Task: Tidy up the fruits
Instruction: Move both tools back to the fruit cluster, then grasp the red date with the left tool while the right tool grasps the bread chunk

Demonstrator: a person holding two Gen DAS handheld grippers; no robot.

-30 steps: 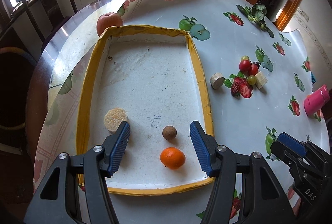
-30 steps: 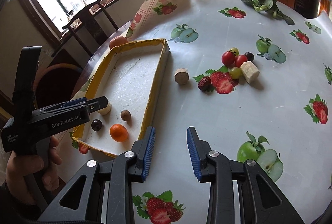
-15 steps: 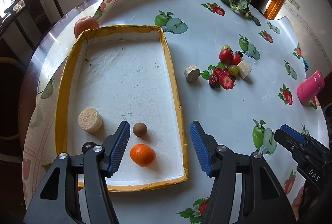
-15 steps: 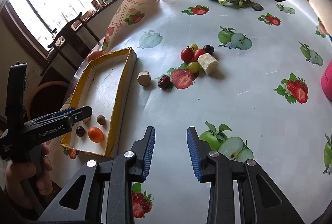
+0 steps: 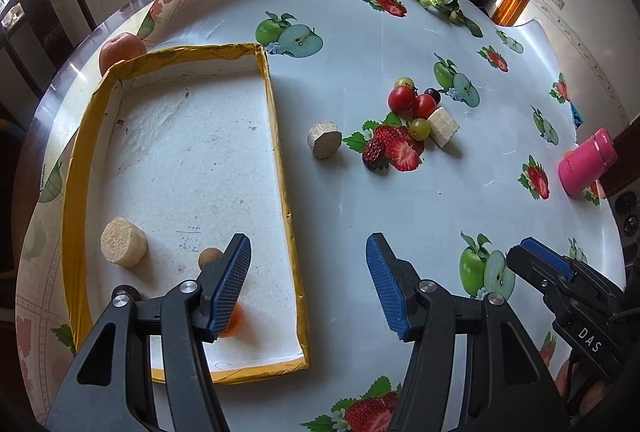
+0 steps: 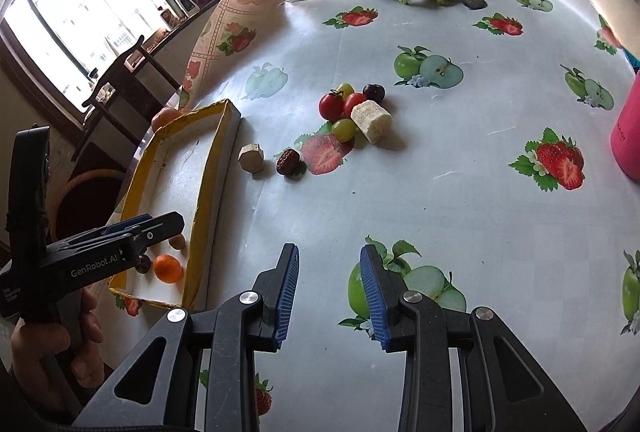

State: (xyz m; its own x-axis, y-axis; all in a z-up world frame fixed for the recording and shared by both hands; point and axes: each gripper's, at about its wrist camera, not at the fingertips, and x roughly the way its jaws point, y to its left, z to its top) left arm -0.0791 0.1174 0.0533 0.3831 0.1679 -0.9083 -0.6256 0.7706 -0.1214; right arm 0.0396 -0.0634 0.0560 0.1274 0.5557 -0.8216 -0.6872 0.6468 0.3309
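Scanning from the left, I see the yellow-rimmed tray (image 5: 280, 136) holding an orange (image 6: 168, 267), my left gripper (image 5: 308, 288) with jaws wide and empty, loose tomatoes (image 5: 402, 98) mid-desk, and my right gripper (image 6: 330, 292) with jaws parted, gripping nothing.

Left gripper (image 5: 308, 288) half hides the orange (image 5: 234, 320).
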